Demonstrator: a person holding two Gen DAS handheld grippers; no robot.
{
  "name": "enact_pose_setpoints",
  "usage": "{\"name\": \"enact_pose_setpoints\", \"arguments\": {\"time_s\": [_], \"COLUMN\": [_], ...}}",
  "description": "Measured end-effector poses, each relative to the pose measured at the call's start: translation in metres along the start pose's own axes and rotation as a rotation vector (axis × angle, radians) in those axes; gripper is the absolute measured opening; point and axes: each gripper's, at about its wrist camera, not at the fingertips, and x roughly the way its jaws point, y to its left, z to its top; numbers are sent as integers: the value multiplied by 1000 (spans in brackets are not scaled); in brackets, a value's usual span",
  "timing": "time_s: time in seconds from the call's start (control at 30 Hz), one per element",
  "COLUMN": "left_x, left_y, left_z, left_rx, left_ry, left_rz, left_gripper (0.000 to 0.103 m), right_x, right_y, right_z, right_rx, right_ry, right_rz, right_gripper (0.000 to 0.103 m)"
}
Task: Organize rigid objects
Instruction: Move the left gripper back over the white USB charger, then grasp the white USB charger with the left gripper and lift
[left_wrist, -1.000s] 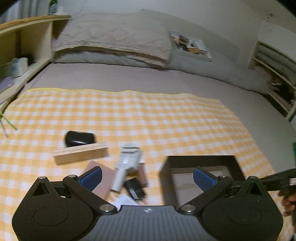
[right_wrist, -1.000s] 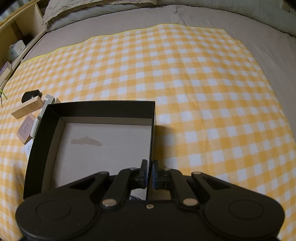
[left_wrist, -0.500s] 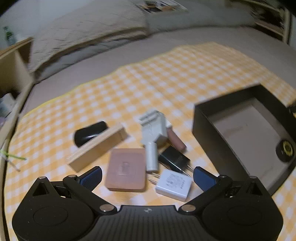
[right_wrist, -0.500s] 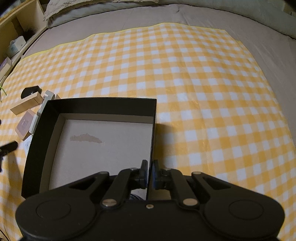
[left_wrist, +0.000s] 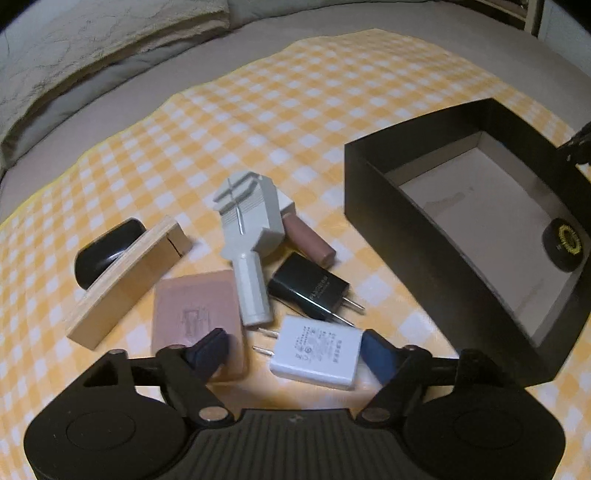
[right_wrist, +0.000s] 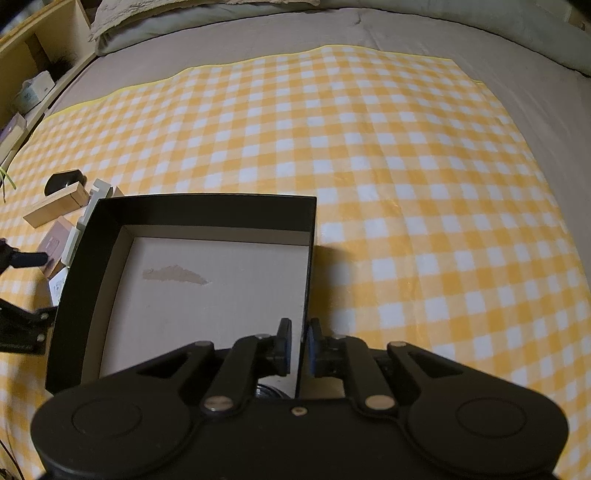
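While my left fingers (left_wrist: 291, 350) close around the white charger (left_wrist: 316, 350), 1 round tin (left_wrist: 563, 245) sits boxed; 7 remain. Right fingers (right_wrist: 298, 347), loosening, straddle the box wall (right_wrist: 304, 295).

Yellow-and-white checked cloth (left_wrist: 295, 110) spreads over a grey bedsheet (right_wrist: 258, 40). At right, the box (left_wrist: 406, 236) is black outside, pale beige inside. Lower centre lie a white charger (left_wrist: 317, 350), black charger (left_wrist: 308, 288) and pink soap bar (left_wrist: 195, 310).
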Motion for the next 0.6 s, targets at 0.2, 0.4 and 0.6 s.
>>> {"name": "enact_pose_setpoints", "arguments": {"time_s": [0.2, 0.4, 0.6], "left_x": [0, -3, -7], "left_y": [-1, -4, -2], "left_z": [5, 6, -1], "left_rx": [16, 16, 13], "left_ry": [-17, -6, -2], "left_rz": [-17, -17, -15], "left_gripper": [47, 46, 46], "right_x": [0, 2, 3], "right_y": [2, 6, 6], "right_z": [1, 1, 0], "right_rx": [-7, -16, -13], "right_ry": [3, 6, 7], "right_rz": [-1, -11, -7], "right_gripper": [11, 11, 11]}}
